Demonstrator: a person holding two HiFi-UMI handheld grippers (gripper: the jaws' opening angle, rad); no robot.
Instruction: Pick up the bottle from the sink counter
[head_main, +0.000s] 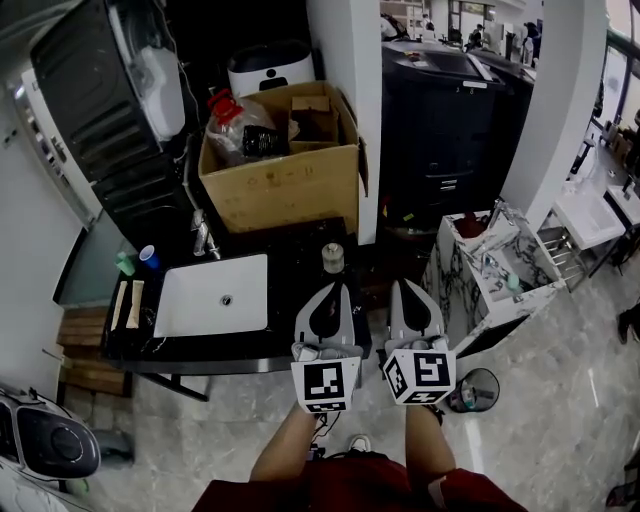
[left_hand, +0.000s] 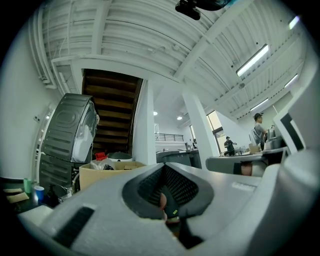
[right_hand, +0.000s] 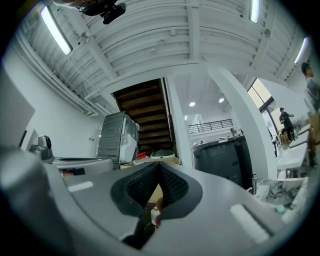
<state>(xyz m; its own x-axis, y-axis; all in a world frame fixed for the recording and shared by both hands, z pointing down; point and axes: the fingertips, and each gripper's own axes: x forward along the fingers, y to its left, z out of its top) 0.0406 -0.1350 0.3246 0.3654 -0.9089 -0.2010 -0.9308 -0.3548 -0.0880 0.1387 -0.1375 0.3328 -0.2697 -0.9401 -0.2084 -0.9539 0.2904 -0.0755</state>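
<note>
The left gripper (head_main: 332, 290) has its fingers pressed together with nothing between them. The right gripper (head_main: 405, 287), just beside it, is likewise closed and empty. Just above the left fingers' tips at frame centre, apart from them, a small dark bottle with a pale cap (head_main: 333, 258) stands upright on the black table (head_main: 295, 250). It is right of the white rectangular sink (head_main: 190, 300) and below the brown cardboard box (head_main: 280, 185).

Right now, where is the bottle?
In the head view, the bottle stands on the dark counter, right of the white sink, just beyond the left gripper.
</note>
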